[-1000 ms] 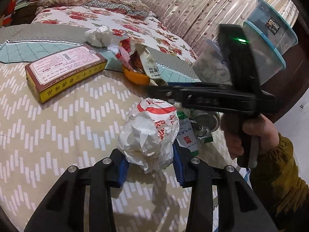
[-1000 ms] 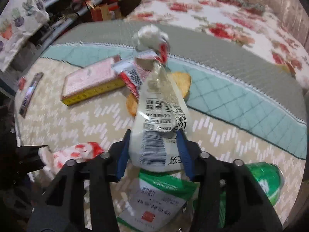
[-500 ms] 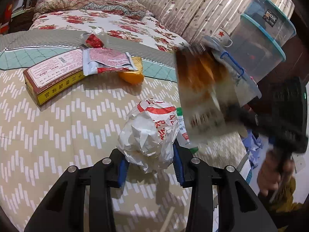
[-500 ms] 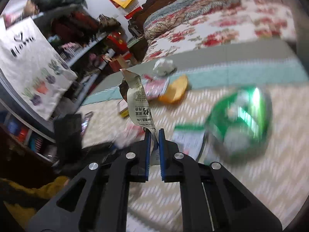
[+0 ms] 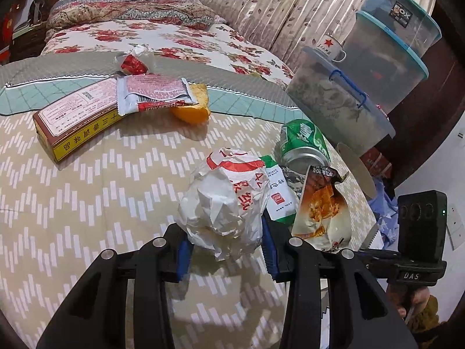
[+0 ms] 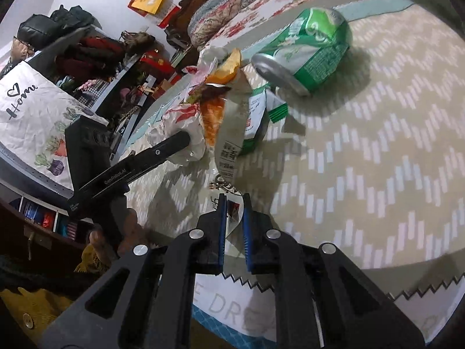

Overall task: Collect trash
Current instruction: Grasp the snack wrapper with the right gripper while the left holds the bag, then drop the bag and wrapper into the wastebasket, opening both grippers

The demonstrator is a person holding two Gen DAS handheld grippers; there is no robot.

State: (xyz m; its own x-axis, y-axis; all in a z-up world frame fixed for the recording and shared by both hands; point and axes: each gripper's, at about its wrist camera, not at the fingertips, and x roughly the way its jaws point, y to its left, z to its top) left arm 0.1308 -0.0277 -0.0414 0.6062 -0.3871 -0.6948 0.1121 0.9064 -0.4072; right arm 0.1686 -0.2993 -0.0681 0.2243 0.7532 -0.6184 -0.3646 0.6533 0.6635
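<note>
My left gripper [image 5: 225,244] is shut on a crumpled white and red paper wrapper [image 5: 223,195] on the bed. My right gripper [image 6: 234,206] is shut on the bottom of an orange and white snack packet [image 6: 225,133], held upright at the bed's edge; the packet also shows in the left wrist view [image 5: 321,206] just right of the wrapper. A green can [image 5: 303,142] lies on its side behind it, also in the right wrist view [image 6: 305,49]. A green and white sachet [image 5: 279,192] lies between wrapper and can.
Farther back on the bed lie a red and yellow box [image 5: 75,119], a red foil wrapper [image 5: 154,93], an orange peel [image 5: 194,107] and a small crumpled wrapper [image 5: 133,61]. Clear storage boxes [image 5: 363,87] stand to the right. Shelves [image 6: 87,67] stand beyond the bed.
My right gripper has lifted the snack packet off the pile and carried it right and down to the bed's near edge beside the wrapper. The left gripper has kept still on the wrapper.
</note>
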